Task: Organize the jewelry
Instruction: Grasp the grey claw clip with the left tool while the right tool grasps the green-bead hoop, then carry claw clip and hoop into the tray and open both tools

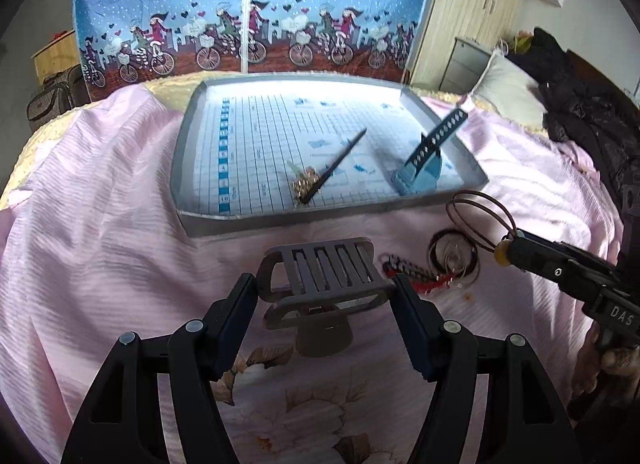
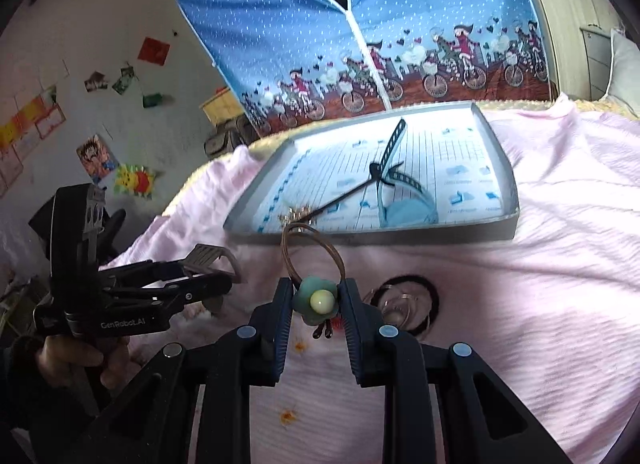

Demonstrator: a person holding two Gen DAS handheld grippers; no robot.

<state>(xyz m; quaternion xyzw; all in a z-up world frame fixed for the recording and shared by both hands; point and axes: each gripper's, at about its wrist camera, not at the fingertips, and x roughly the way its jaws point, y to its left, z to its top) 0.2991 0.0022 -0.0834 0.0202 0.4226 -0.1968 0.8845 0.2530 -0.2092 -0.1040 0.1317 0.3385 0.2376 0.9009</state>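
Left wrist view: my left gripper [image 1: 324, 296] stands with its jaws spread fairly wide, each finger pressed against one side of a brown slatted hair claw [image 1: 326, 278], which I am grasping above the pink bedspread [image 1: 120, 264]. Ahead lies a shallow grey tray [image 1: 188, 220] lined with gridded paper; inside it rest a dark hair stick [image 1: 338, 162] with a gold ornament [image 1: 306, 184] at its near end, and a blue headband with a dotted black ribbon [image 1: 424, 160] toward the tray's right side. On the bedspread just right of the claw lie a red and black beaded piece [image 1: 416, 274] and a black ring-shaped item with clear hoops on it [image 1: 454, 256]. My right gripper [image 1: 506, 250] enters from the right, clenched on a brown hair tie [image 1: 476, 216]. Right wrist view: the right jaws are narrowly set and grip the hair tie's teal flower charm with a pale bead [image 2: 316, 300], its brown loop [image 2: 312, 252] rising toward the tray's near wall [image 2: 400, 238]. The tray contents match: stick [image 2: 344, 200], ornament [image 2: 298, 216], headband [image 2: 408, 212]. The left gripper [image 2: 216, 264], held by a hand [image 2: 80, 360], carries the claw at left.
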